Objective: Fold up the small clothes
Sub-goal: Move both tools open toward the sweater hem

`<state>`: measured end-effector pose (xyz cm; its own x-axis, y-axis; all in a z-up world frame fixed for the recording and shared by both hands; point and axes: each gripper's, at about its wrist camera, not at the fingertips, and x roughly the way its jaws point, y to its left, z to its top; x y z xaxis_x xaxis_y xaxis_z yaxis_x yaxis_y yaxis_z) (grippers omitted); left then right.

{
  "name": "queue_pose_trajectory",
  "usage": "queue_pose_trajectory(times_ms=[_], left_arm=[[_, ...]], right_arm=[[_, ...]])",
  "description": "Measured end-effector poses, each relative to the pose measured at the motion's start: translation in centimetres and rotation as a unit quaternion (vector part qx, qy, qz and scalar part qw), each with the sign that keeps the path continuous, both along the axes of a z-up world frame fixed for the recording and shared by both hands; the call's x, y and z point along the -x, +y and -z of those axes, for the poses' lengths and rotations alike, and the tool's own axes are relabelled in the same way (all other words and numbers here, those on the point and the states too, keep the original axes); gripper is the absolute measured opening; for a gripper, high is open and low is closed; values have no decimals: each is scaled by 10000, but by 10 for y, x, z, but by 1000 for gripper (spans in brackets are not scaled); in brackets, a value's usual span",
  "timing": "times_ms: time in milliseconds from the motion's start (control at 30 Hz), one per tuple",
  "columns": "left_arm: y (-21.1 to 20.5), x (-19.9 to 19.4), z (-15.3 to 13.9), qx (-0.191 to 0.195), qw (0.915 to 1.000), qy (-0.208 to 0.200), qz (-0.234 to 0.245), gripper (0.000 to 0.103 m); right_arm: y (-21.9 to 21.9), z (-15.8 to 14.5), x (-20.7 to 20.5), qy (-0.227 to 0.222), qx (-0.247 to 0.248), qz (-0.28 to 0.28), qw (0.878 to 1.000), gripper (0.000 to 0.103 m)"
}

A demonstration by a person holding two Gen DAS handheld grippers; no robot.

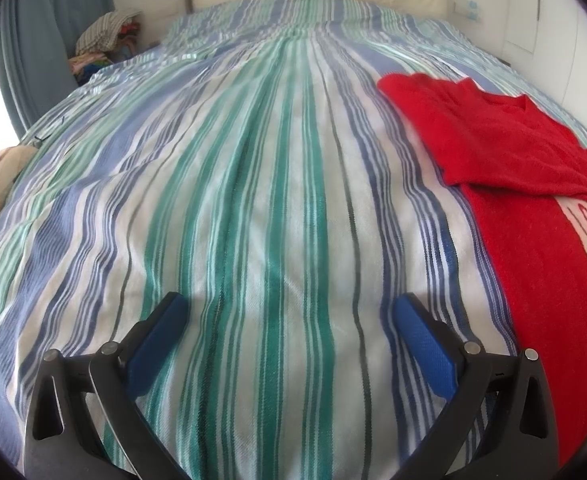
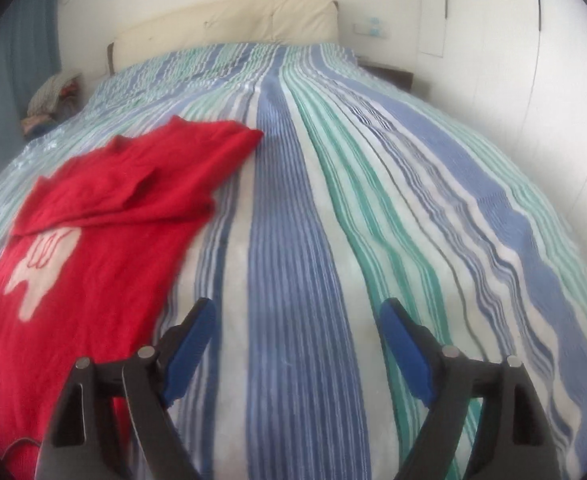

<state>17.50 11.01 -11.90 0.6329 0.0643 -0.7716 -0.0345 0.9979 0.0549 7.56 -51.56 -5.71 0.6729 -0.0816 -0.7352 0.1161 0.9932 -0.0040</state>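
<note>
Across the room stretches a wide bed under a striped blue, green and white woven bedspread [image 1: 253, 200], running back to a cream padded headboard [image 2: 229, 24] against the pale wall. On that bedspread lies the red knitted top with a white tooth-shaped motif [image 2: 105, 216]; its upper part is folded down over the body, so a sleeve and the neckline sit on top of the front and the fold's edge just covers the top of the motif. From the left wrist view the same top [image 1: 533, 208] sits off to the right side. Beyond the bed's far left corner, beside a blue-grey curtain [image 1: 25, 48], a heap of mixed clothes [image 1: 105, 36] is piled up. The left gripper [image 1: 289, 316] hangs over bare bedspread with its blue-padded jaws wide apart, holding nothing. The right gripper [image 2: 297, 318] is likewise spread wide and empty, just beside the top's right edge.
</note>
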Motion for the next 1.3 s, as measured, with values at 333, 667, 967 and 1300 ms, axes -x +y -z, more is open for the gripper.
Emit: queue_pose_trajectory(times_ms=[333,667,967,1300], left_arm=[[0,0,0,-19,10000,10,-1,103],[-2,-1,1,-95,10000,20,-2,103],[-2,-1,1,-95,10000,20,0,103],[12,18,-30,961,9941,327,385,101]], right_arm=[[-9,17,-5,79,-371,132,9992,97],[-7,18,-6,83,-324,143,9993,97],[-7,18,-6,84,-323,144,9993,97],[-5,-5,3,142,-456,-17,9989,97]])
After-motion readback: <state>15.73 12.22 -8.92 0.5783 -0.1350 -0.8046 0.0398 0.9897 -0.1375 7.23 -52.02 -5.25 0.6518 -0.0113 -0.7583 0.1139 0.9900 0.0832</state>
